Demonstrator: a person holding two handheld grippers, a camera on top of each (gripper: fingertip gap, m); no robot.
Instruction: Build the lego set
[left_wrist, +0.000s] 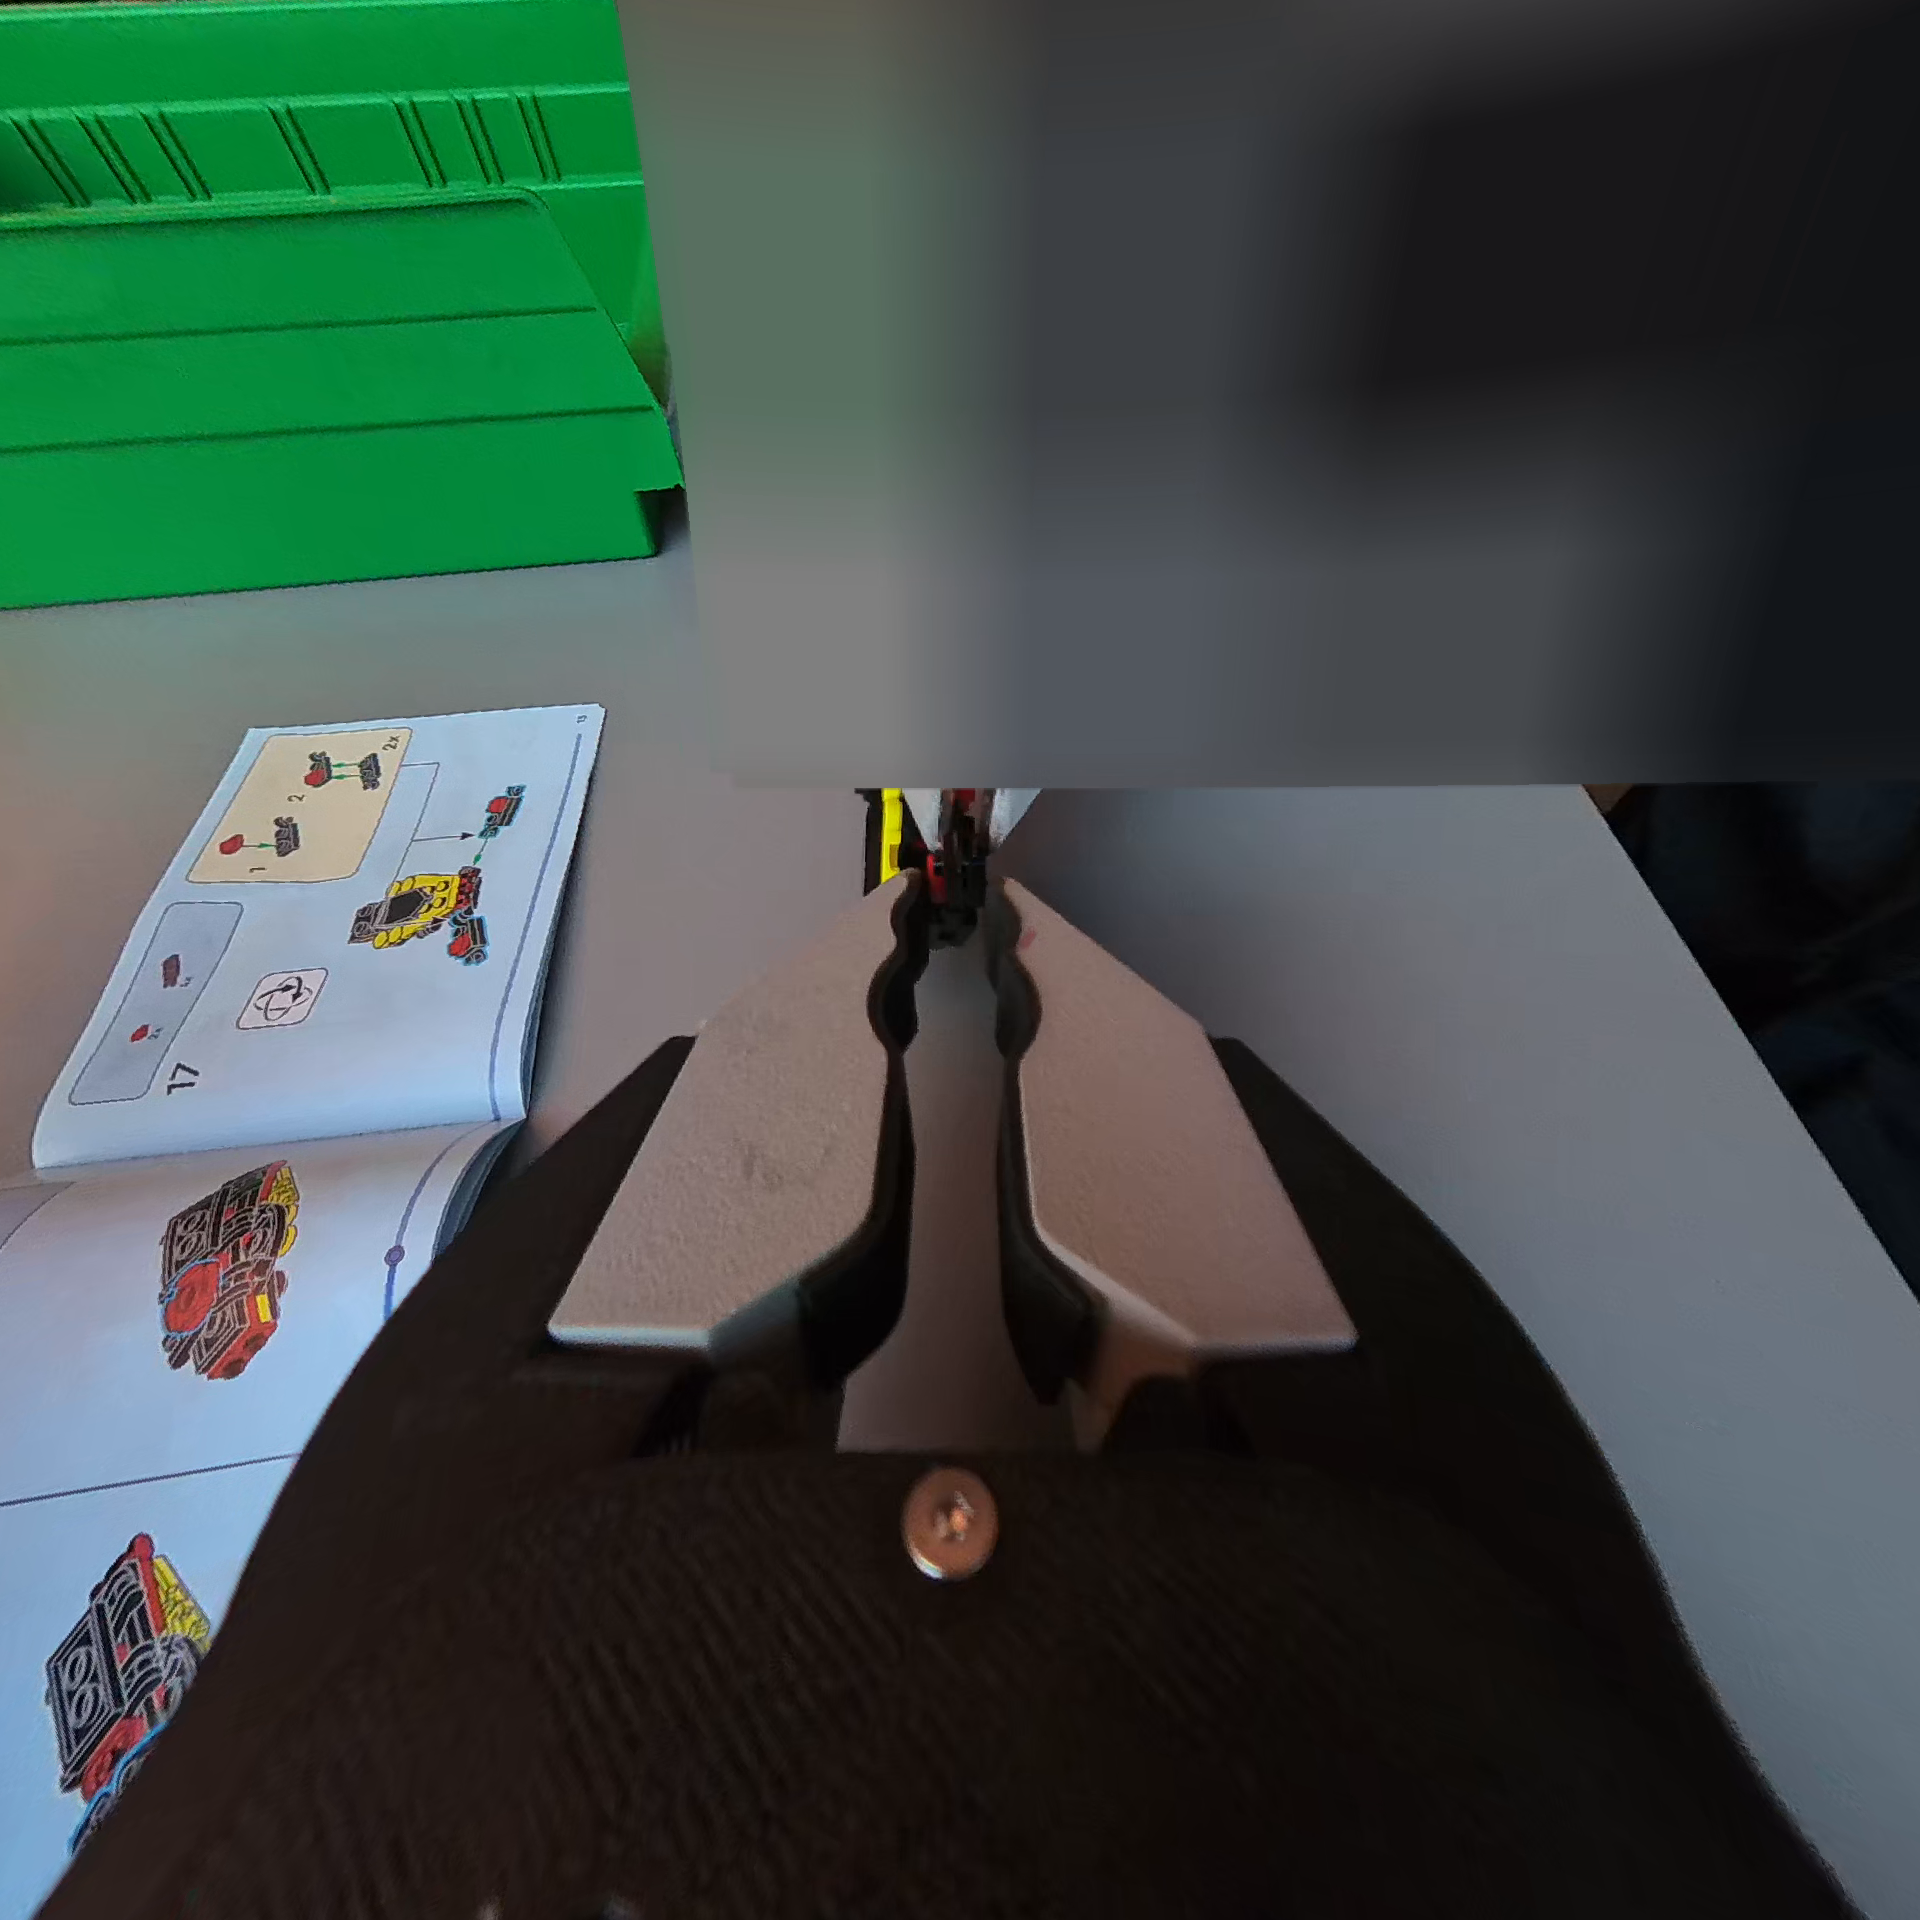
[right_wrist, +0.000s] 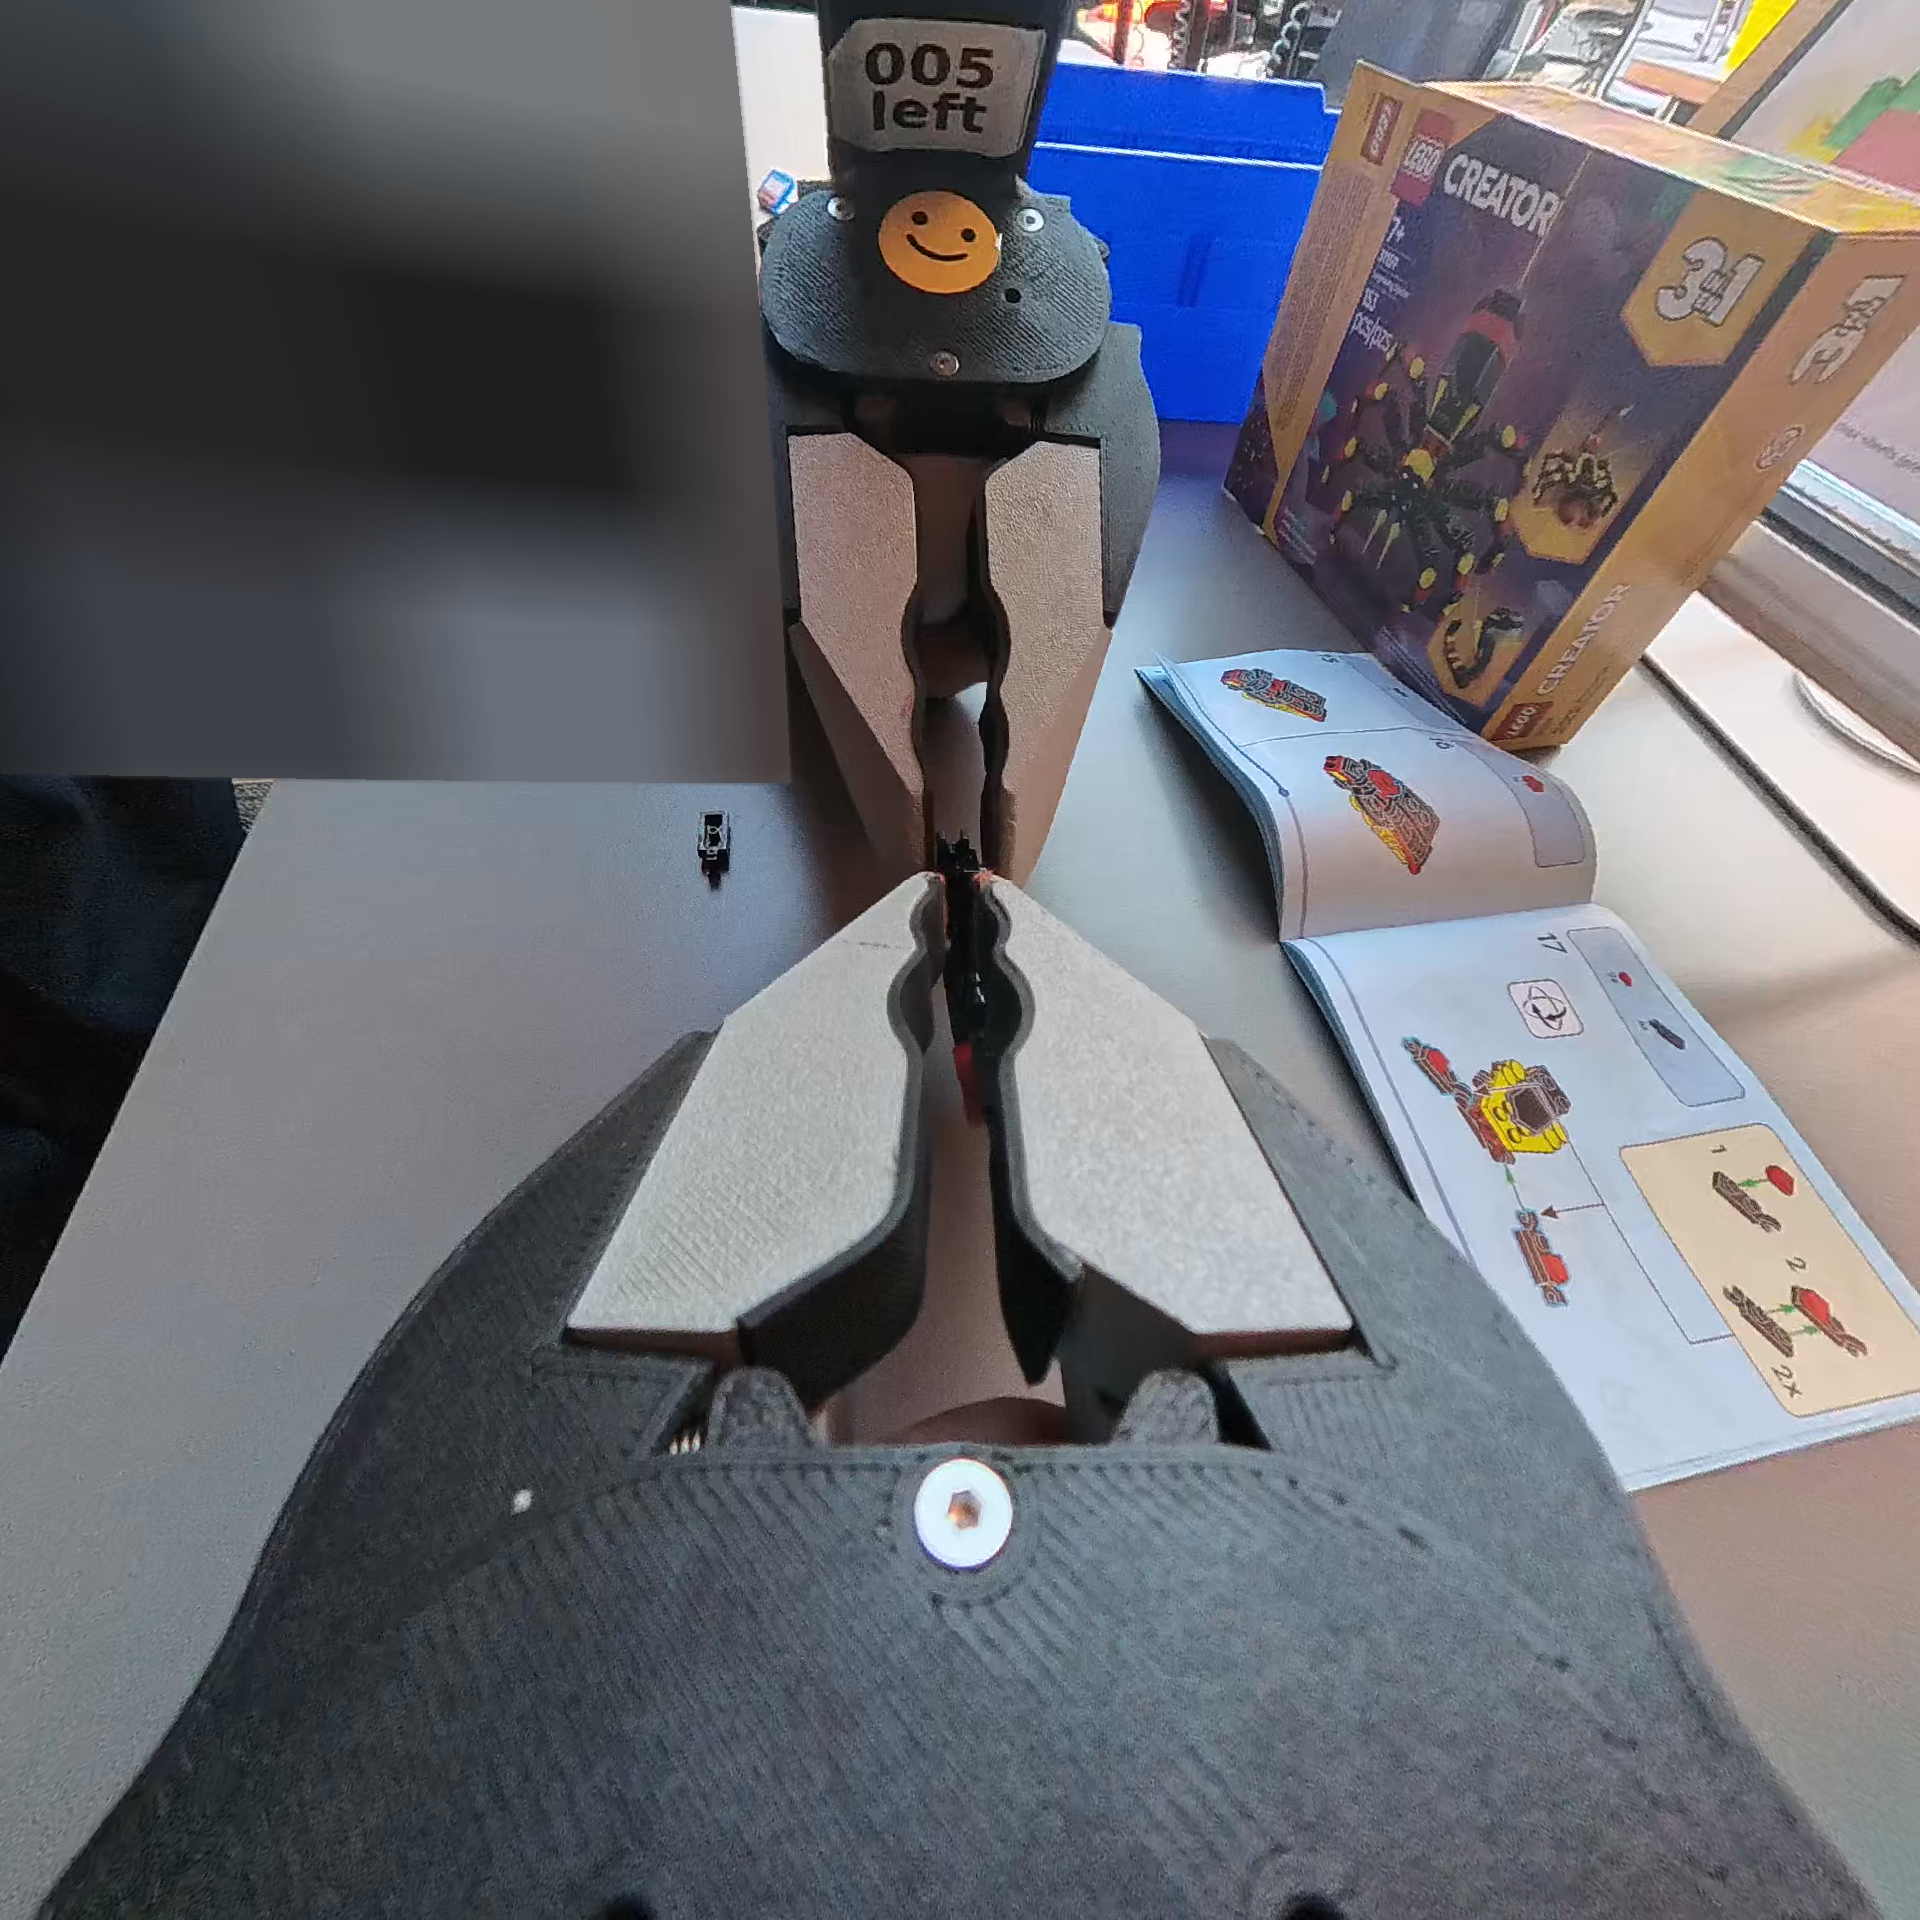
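Note:
My left gripper (left_wrist: 951, 891) and right gripper (right_wrist: 961, 885) meet tip to tip above the grey table (right_wrist: 416, 1039). The right gripper's jaws are shut on a thin black and red lego assembly (right_wrist: 968, 1003) that runs along between its fingers. The left gripper (right_wrist: 961, 844) faces it, with its jaws closed on the black and red end of that assembly (left_wrist: 948, 914). A yellow lego part (left_wrist: 889, 831) shows just past the left fingertip, partly hidden. The right gripper's pale tips (left_wrist: 966, 821) show under a blurred patch. A small loose black lego piece (right_wrist: 713, 834) lies on the table to the left.
An open instruction booklet (right_wrist: 1507, 1091) lies on the table; it also shows in the left wrist view (left_wrist: 332, 935). The lego box (right_wrist: 1558, 395) stands behind it, next to a blue bin (right_wrist: 1174, 208). A green bin (left_wrist: 312, 364) sits at the far left. The table edge (left_wrist: 1714, 1039) runs along the right. The grippers are tip to tip, or close to it. Left tips and right tips are each some 10 centimeters from the small loose black lego piece (right_wrist: 713, 834).

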